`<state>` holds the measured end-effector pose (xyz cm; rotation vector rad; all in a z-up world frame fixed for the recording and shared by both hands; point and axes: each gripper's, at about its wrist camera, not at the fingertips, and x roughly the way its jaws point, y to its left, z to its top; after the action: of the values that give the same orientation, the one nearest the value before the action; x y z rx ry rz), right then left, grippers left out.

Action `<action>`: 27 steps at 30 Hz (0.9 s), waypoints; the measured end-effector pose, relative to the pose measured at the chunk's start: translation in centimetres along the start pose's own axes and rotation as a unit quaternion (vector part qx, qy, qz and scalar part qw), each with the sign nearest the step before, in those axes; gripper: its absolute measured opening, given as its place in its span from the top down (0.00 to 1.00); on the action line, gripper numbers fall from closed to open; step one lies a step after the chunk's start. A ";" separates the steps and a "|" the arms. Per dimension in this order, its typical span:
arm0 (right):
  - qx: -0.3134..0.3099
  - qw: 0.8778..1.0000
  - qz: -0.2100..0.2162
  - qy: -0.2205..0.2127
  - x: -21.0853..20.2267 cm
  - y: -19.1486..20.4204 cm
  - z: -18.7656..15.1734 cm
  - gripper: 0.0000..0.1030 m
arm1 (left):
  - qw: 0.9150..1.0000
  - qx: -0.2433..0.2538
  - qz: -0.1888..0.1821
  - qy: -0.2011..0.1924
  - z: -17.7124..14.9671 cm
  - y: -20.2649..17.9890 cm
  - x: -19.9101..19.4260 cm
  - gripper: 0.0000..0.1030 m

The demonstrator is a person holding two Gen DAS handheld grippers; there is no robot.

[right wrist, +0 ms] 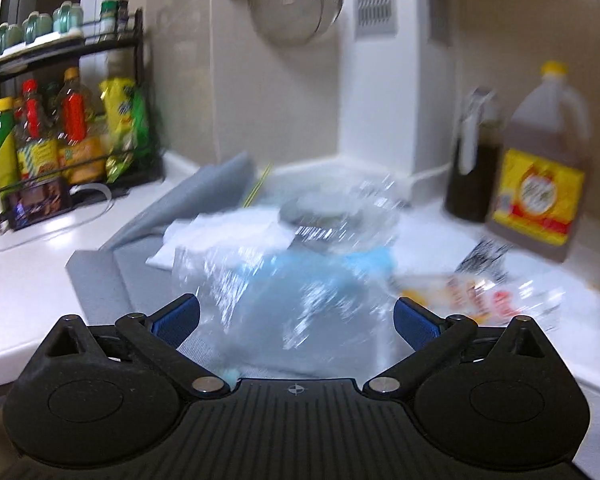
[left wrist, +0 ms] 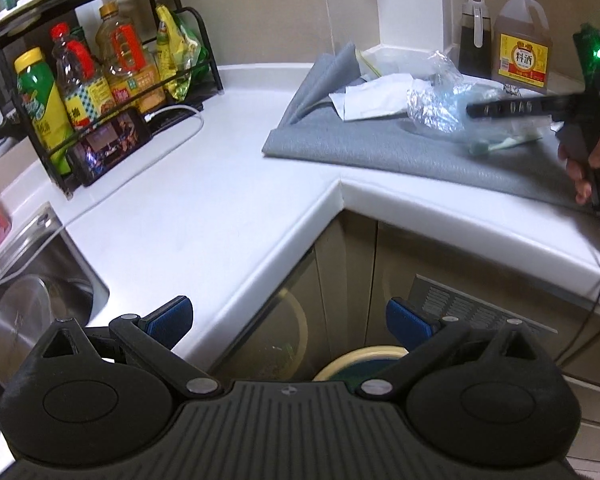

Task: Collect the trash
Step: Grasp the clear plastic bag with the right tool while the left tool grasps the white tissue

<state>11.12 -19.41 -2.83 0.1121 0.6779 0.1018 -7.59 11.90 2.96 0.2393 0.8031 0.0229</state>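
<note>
A crumpled clear plastic bag (left wrist: 436,98) lies on a grey mat (left wrist: 364,140) on the white counter, with white paper (left wrist: 374,96) beside it. In the right wrist view the plastic bag (right wrist: 284,280) lies just ahead of my open right gripper (right wrist: 296,320), blurred by motion, with the white paper (right wrist: 224,232) behind it and a colourful wrapper (right wrist: 472,292) to the right. My left gripper (left wrist: 288,320) is open and empty, held off the counter's inner corner above a bin (left wrist: 356,360). The right gripper (left wrist: 540,108) shows from the side in the left wrist view, over the mat.
A black rack (left wrist: 100,80) with oil bottles and a phone (left wrist: 108,144) stands at the back left. A sink (left wrist: 40,304) is at the left. A dark bottle (right wrist: 474,168) and a large jug (right wrist: 540,188) stand at the back right. A strainer (right wrist: 292,4) hangs above.
</note>
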 end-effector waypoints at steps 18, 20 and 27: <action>0.132 0.973 0.003 -0.189 -4.4 -6.3 -1.4 0.96 | 0.998 -0.032 -0.052 -0.032 17.7 -6.2 11.5 0.00; 0.141 0.971 -0.004 -0.195 -4.6 -6.9 -1.4 0.96 | 0.996 -0.045 -0.078 -0.023 19.9 -7.2 13.8 0.00; 0.135 0.971 -0.010 -0.197 -4.4 -7.1 -1.4 0.96 | 0.996 -0.035 -0.079 0.022 24.6 -11.0 21.2 0.00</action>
<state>7.23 -26.91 -2.15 0.3780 0.2913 -0.0335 23.93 -1.48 1.91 0.1081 0.8613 -0.0936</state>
